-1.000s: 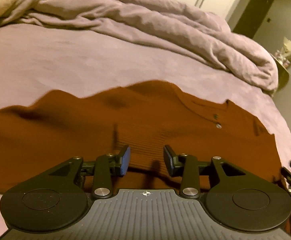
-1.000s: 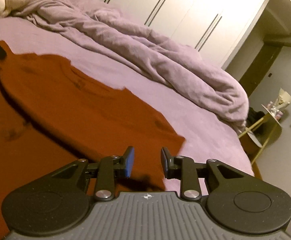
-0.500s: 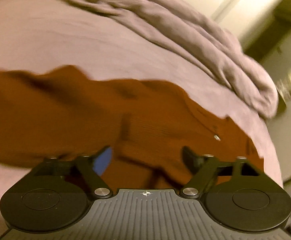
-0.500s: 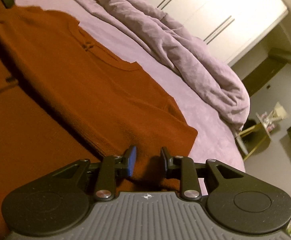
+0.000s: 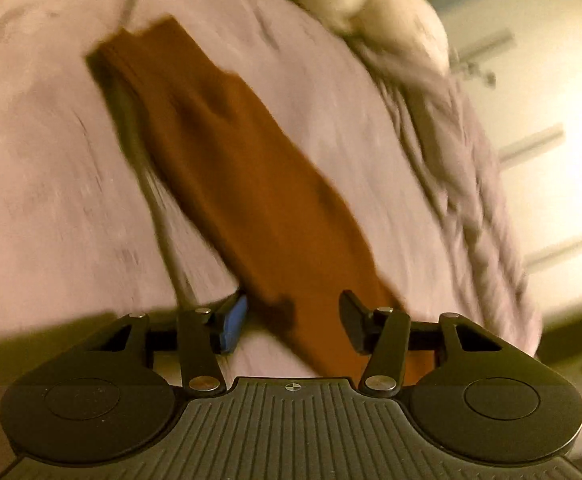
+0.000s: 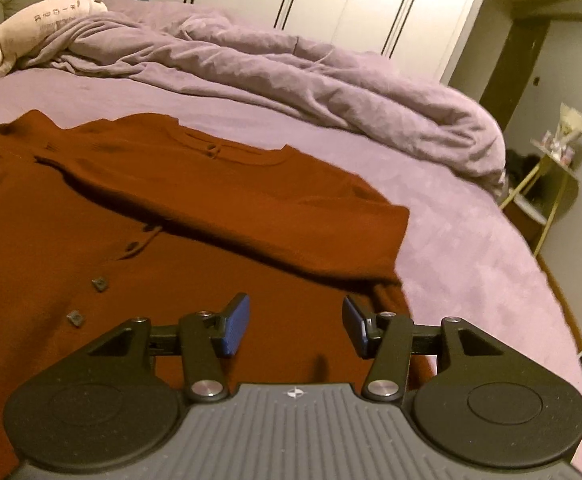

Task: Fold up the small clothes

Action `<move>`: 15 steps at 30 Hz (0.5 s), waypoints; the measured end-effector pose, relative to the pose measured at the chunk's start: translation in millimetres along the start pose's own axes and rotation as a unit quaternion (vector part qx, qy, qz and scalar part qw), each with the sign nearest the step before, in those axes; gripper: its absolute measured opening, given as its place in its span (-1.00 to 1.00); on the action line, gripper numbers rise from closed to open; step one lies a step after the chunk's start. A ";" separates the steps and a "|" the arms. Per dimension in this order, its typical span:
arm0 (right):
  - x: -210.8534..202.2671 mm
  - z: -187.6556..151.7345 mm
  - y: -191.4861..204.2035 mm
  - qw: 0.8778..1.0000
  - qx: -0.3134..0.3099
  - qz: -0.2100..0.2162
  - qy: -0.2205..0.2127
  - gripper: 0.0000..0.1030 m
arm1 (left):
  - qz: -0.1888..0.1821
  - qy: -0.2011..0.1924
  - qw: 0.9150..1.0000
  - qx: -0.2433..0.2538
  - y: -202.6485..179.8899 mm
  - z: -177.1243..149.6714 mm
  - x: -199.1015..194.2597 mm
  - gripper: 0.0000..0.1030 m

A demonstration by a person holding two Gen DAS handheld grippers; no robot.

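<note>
While the rust-brown cardigan point(image 6: 195, 208) lies flat on the lilac bed point(image 6: 471, 248), both grippers hover with jaws apart: right gripper point(image 6: 295, 326) over its body, left gripper point(image 5: 293, 320) over the sleeve point(image 5: 251, 184) toward 11 o'clock.

Rust-brown garment point(image 6: 195, 208): fine ribbed knit cloth, matt, with small dull buttons. Its sleeve point(image 5: 243, 184) is blurred, and no weave can be made out. Lilac bedsheet point(image 6: 471, 256): soft, matt cloth. Duvet point(image 6: 291, 76): crumpled, matt cloth. Right gripper point(image 6: 295, 326) and left gripper point(image 5: 293, 322): matt black plastic is noted, with blue pads and bright metal pivots. Far wardrobe doors point(image 6: 355, 4): smooth, faintly glossy.
</note>
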State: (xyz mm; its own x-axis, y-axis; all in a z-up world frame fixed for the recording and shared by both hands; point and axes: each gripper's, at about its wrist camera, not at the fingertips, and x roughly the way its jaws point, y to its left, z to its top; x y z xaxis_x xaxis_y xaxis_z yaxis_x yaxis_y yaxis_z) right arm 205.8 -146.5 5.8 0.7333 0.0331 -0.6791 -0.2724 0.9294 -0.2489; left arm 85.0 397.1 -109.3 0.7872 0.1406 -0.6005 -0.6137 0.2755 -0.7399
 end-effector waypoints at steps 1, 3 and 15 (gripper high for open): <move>0.5 2.1 1.1 1.000 0.007 0.003 0.005 -0.01 | -0.002 -0.008 1.000 -0.017 5.0 6.7 3.5 0.06; -1.2 5.7 4.6 1.000 0.016 0.009 0.010 -0.01 | -0.012 -0.021 0.998 -0.051 17.1 21.9 9.8 -0.05; -6.2 11.7 14.1 1.000 0.020 0.002 0.012 0.05 | -0.007 -0.050 0.991 0.125 -49.3 31.1 4.0 -0.82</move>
State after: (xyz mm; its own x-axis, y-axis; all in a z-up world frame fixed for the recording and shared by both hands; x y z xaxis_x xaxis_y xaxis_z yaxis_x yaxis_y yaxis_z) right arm 204.7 -129.3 14.5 0.7172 0.0294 -0.6963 -0.2503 0.9433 -0.2180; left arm 120.3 413.6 -65.7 0.8051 0.2260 -0.5484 -0.5784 0.5036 -0.6417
